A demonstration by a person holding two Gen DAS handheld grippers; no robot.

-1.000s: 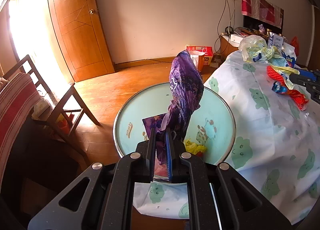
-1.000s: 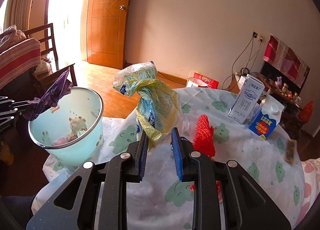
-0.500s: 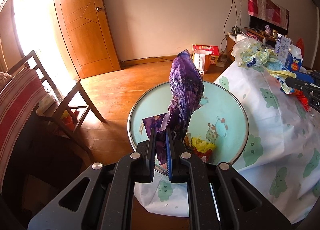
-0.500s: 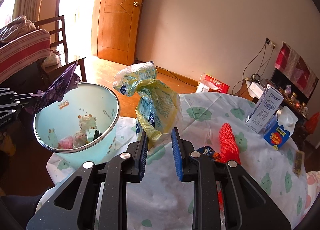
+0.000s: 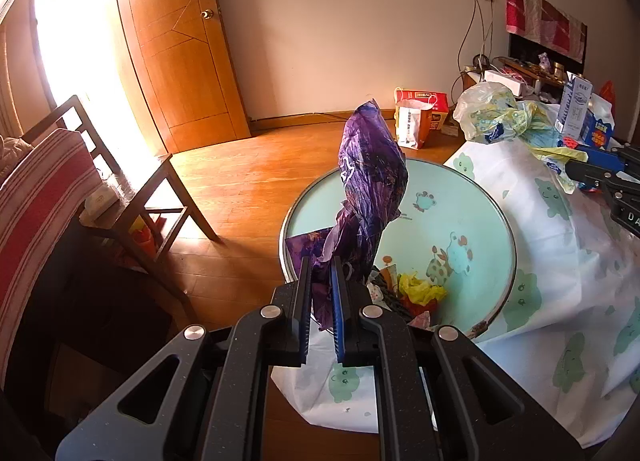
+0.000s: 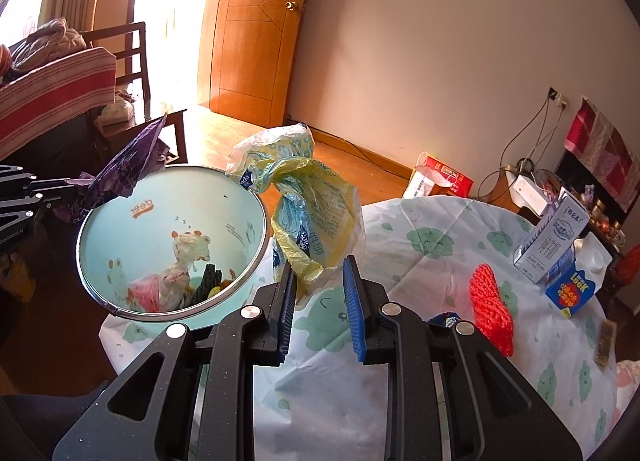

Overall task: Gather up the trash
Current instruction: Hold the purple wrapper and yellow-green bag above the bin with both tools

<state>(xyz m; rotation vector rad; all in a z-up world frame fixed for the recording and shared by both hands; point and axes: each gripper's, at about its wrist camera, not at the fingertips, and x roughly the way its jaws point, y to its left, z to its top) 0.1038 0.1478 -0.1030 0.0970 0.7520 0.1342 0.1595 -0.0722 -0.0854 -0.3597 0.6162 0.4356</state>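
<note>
Left tongs (image 5: pixel 320 281) pinched purple wrapper (image 5: pixel 370 185) over bin (image 5: pixel 505 229); right tongs (image 6: pixel 318 293) pinched yellow bag (image 6: pixel 310 221) beside red net (image 6: pixel 491 303), cartons (image 6: pixel 554 243) on table (image 6: pixel 420 253).

both wrist views look steeply down from close range, sharing the pale green bin (image 5: pixel 452 221) (image 6: pixel 240 217) beside the table.

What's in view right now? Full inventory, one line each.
crumpled purple plastic wrapper: 1, purple, between left fingers over the bin
yellow-and-clear plastic bag: 1, yellow/blue print, between right fingers, beside the bin
round mint cartoon-print trash bin: 1, mint, trash inside, by the table edge
red knitted mesh piece: 1, red, on the tablecloth
white milk carton: 1, white, far side of the table
blue-and-white carton: 1, beside the milk carton
white tablecloth with green prints: 1, covering the table
left gripper: 1, black, shut on the wrapper
right gripper: 1, black, holding the bag
</note>
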